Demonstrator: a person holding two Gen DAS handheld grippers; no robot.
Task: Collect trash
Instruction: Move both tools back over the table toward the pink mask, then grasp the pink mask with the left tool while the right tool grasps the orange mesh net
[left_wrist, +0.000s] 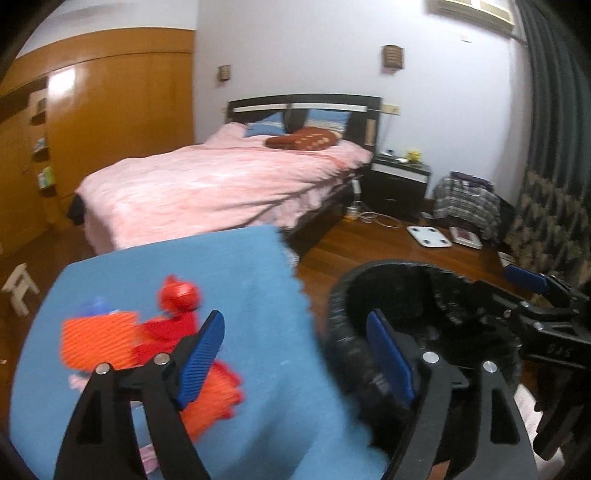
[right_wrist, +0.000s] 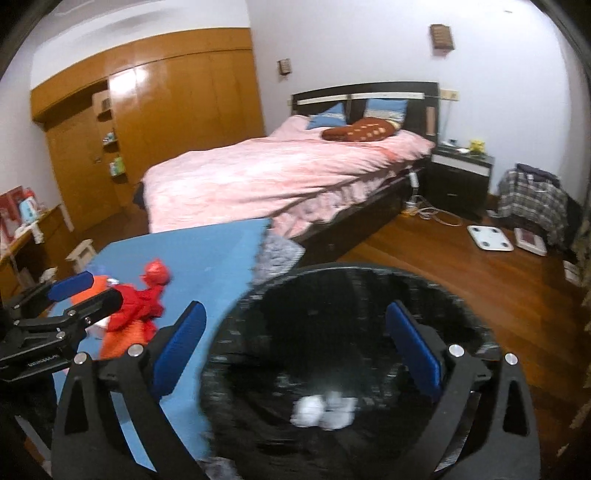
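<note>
A black mesh waste bin stands on the floor beside a blue mat-covered surface; it also shows in the left wrist view. White crumpled paper lies at the bin's bottom. My right gripper is open and empty, above the bin's mouth. Red and orange toy pieces and wrappers lie on the blue surface, also seen from the right. My left gripper is open and empty, straddling the surface's edge and the bin's rim.
A bed with a pink cover stands behind. A dark nightstand, a white scale and a plaid bag are on the wooden floor. A wooden wardrobe lines the left wall. A small stool stands left.
</note>
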